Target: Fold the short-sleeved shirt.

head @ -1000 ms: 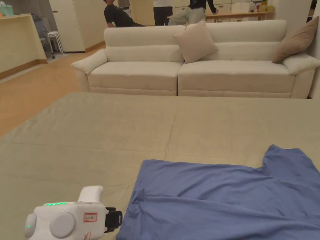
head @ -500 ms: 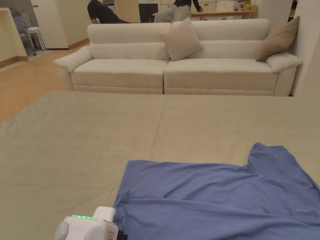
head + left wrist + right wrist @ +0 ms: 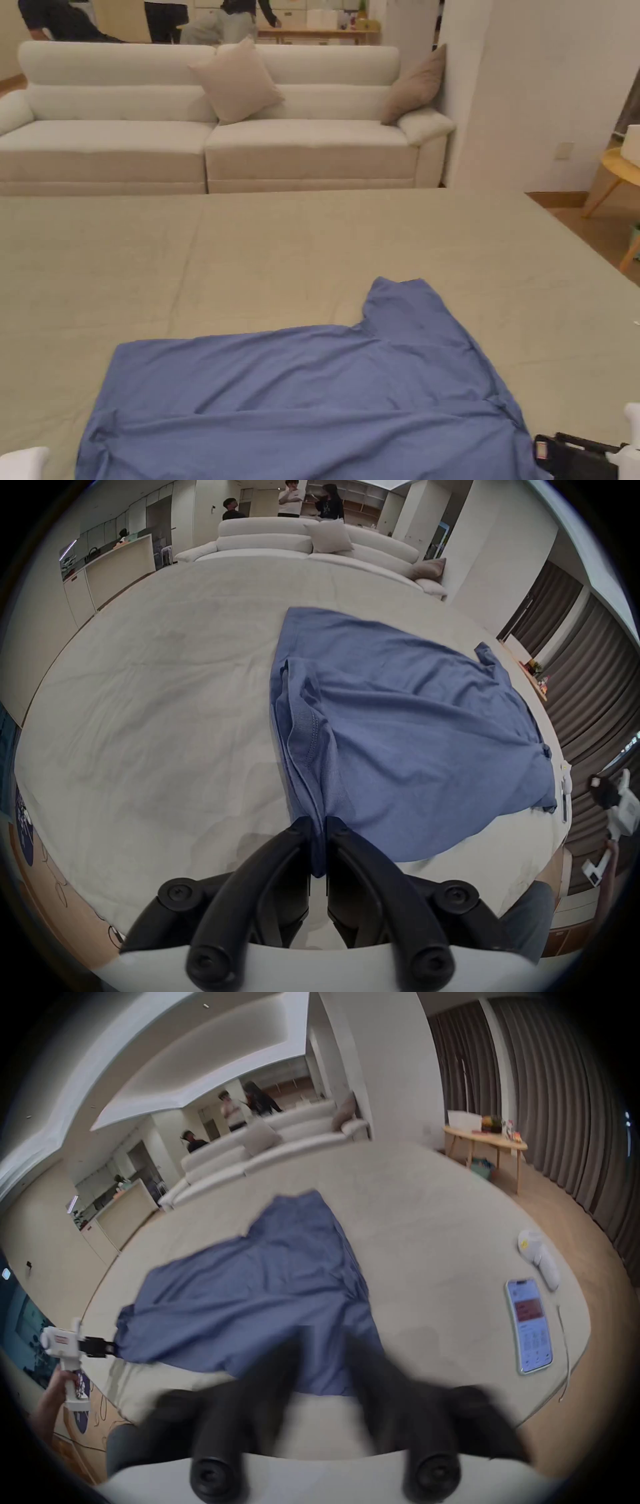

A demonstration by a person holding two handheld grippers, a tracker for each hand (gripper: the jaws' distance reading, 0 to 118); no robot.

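With the left gripper (image 3: 319, 826) pinching the shirt (image 3: 408, 729) hem at 6 o'clock and the right gripper (image 3: 323, 1342) spread, a one-sided pull could bunch it

The left gripper (image 3: 318, 830) pinches the hem of the blue short-sleeved shirt (image 3: 415, 729), which lies spread on the beige sheet (image 3: 156, 705).

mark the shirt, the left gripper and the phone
blue shirt (image 3: 300, 387), head view, middle of the body panel.
left gripper (image 3: 318, 826), left gripper view, between the jaw tips, clamped on the shirt's hem.
phone (image 3: 528, 1324), right gripper view, middle of its lit screen.
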